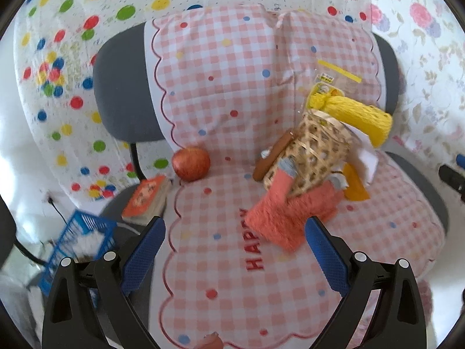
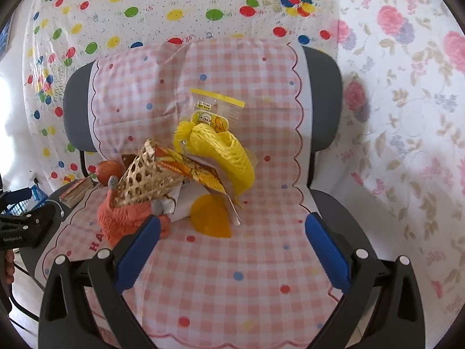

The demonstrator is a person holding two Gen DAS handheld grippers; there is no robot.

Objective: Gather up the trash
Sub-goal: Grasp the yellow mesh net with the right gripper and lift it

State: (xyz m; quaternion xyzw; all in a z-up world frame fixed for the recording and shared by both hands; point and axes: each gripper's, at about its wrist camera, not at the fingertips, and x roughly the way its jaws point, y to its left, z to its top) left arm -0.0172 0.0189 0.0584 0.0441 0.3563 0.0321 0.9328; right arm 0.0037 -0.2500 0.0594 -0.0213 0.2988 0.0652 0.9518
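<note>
A pile lies on the chair seat: a tipped woven basket [image 1: 314, 157] [image 2: 145, 174], a yellow foam net [image 1: 360, 116] [image 2: 226, 157], an orange snack wrapper [image 2: 191, 165], an orange plastic piece [image 2: 212, 218] [image 1: 354, 186], white paper [image 1: 366, 151], a clear yellow-topped packet [image 2: 218, 107] [image 1: 334, 78] and a coral sock [image 1: 287, 212] [image 2: 125, 218]. My left gripper [image 1: 234, 241] is open and empty just in front of the sock. My right gripper [image 2: 232, 238] is open and empty just in front of the orange plastic piece.
A pink checked cloth [image 1: 226, 87] covers the grey chair [image 1: 122, 96]. A red apple [image 1: 191, 163] [image 2: 109, 171] and a small book [image 1: 145, 200] [image 2: 77, 192] lie at the seat's left. A blue basket [image 1: 81, 244] stands on the floor at left. Patterned sheets hang behind.
</note>
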